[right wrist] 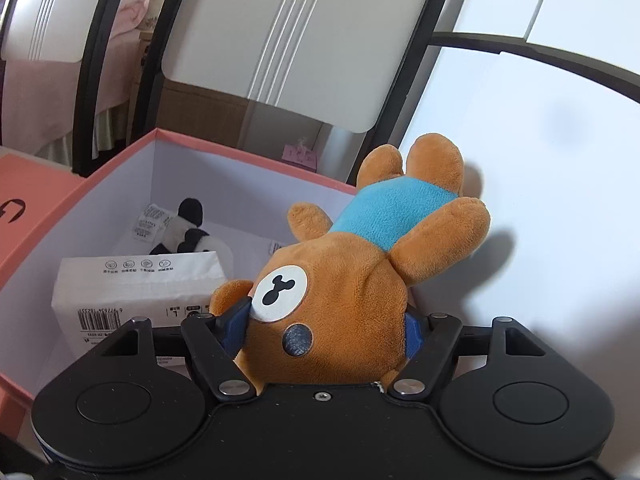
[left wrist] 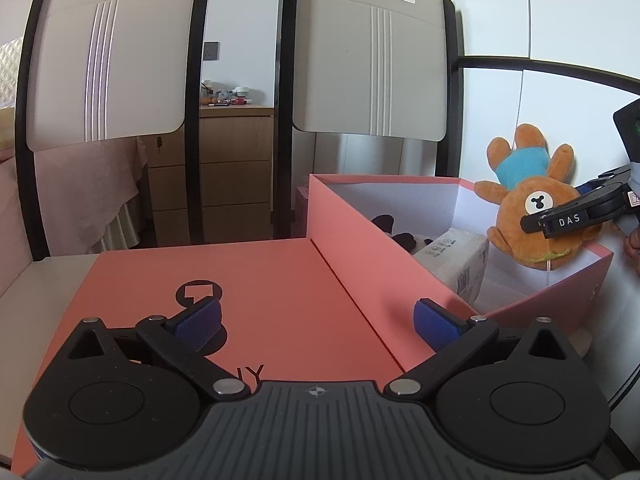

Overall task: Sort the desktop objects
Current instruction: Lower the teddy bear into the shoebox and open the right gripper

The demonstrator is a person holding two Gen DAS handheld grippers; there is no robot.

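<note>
"DAS" on right tongs (left wrist: pixel 560 222), "L" on white pack (right wrist: pixel 140 292)

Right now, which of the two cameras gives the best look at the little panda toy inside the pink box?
The right wrist view: it looks down into the pink box, so the panda toy shows behind the tissue pack. In the left wrist view the box wall hides most of it; only black and white bits show.
</note>
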